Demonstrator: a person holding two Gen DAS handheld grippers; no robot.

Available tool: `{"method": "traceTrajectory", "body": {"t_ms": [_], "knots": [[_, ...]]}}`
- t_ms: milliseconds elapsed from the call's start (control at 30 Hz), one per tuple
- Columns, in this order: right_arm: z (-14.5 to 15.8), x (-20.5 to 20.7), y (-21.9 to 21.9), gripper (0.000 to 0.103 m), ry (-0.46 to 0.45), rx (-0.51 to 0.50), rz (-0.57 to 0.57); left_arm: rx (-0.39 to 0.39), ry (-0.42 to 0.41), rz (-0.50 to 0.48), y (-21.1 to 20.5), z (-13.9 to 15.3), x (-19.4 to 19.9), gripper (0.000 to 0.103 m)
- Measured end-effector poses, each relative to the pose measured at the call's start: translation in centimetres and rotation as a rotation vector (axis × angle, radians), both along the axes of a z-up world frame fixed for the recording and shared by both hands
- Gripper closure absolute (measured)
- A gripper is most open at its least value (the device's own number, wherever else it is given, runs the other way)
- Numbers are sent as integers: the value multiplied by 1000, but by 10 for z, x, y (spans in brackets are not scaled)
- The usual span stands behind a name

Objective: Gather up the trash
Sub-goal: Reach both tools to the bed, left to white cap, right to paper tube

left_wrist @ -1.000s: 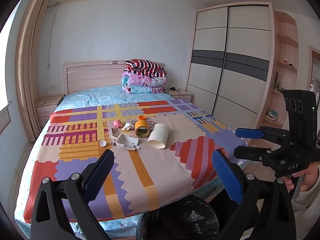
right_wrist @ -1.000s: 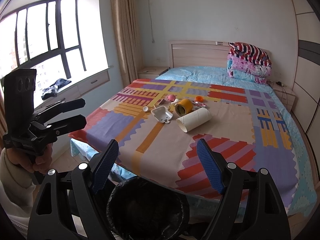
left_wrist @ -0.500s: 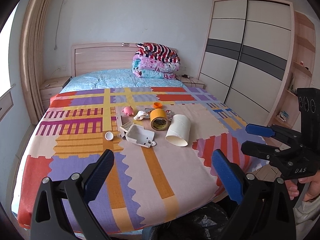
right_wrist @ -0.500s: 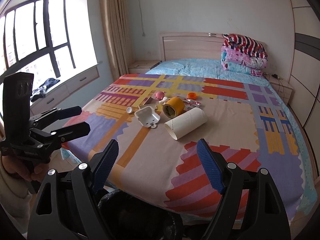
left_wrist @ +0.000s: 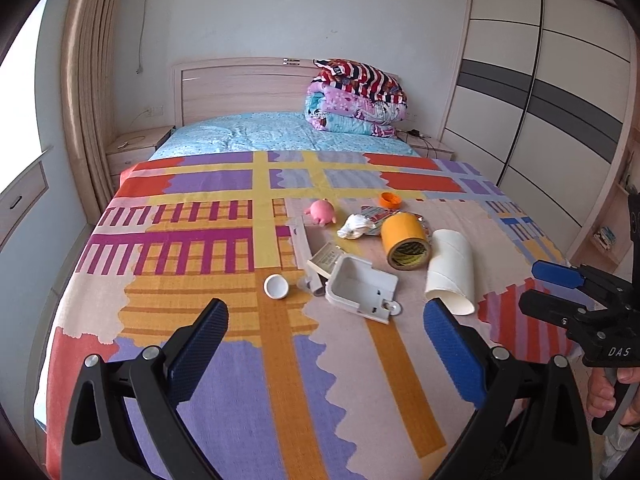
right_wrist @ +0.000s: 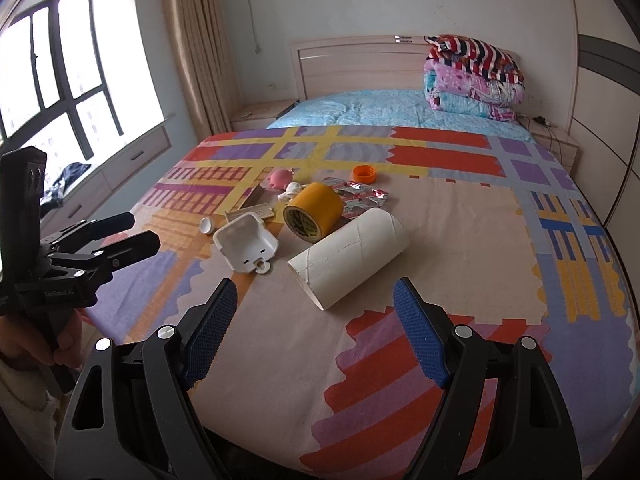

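- The left gripper (left_wrist: pixel 326 344) and right gripper (right_wrist: pixel 316 326) hover level above the bed's near end, both spread wide and holding nothing.
- The trash lies ahead of both: a white paper tube (right_wrist: pixel 350 256) nearest, with a white plastic tray (right_wrist: pixel 246 248) and yellow tape roll (right_wrist: pixel 314 212) close behind.
- Bare patterned blanket (right_wrist: pixel 460 240) stretches between grippers and trash; folded quilts (right_wrist: pixel 474 80) sit at the headboard.

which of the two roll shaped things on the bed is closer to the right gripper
The white cardboard tube, lying on its side just ahead of the right gripper. The yellow tape roll sits farther back, beside it.
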State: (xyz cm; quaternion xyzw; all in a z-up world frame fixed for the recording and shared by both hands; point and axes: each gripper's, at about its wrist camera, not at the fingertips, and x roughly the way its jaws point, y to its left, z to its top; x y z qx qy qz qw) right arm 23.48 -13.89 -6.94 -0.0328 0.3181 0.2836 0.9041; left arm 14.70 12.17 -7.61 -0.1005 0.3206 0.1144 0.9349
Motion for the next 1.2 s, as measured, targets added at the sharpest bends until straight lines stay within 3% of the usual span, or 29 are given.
{"method": "traceTrajectory", "body": {"t_ms": [133, 200, 533, 600, 867, 967, 1033, 1100, 1200], "knots": [[-8, 16, 7, 23, 30, 7, -30, -10, 32, 35, 20, -13, 17, 11], [-12, 23, 12, 23, 34, -2, -40, -9, 48, 51, 27, -18, 24, 19], [-29, 40, 34, 23, 68, -40, -88, 46, 127, 76, 37, -38, 49, 35], [-30, 43, 38, 23, 66, -45, -95, 48, 141, 78, 39, -42, 53, 44], [-35, 52, 42, 23, 58, -66, -142, 63, 194, 77, 40, -53, 65, 61], [-37, 53, 39, 23, 62, -71, -149, 64, 198, 74, 40, -53, 66, 61], [-40, 53, 37, 29, 77, -66, -138, 60, 197, 73, 41, -53, 66, 65], [-43, 51, 35, 45, 79, -70, -139, 59, 196, 77, 43, -52, 66, 73], [-44, 49, 29, 54, 75, -71, -140, 62, 193, 81, 44, -52, 63, 84]]}}
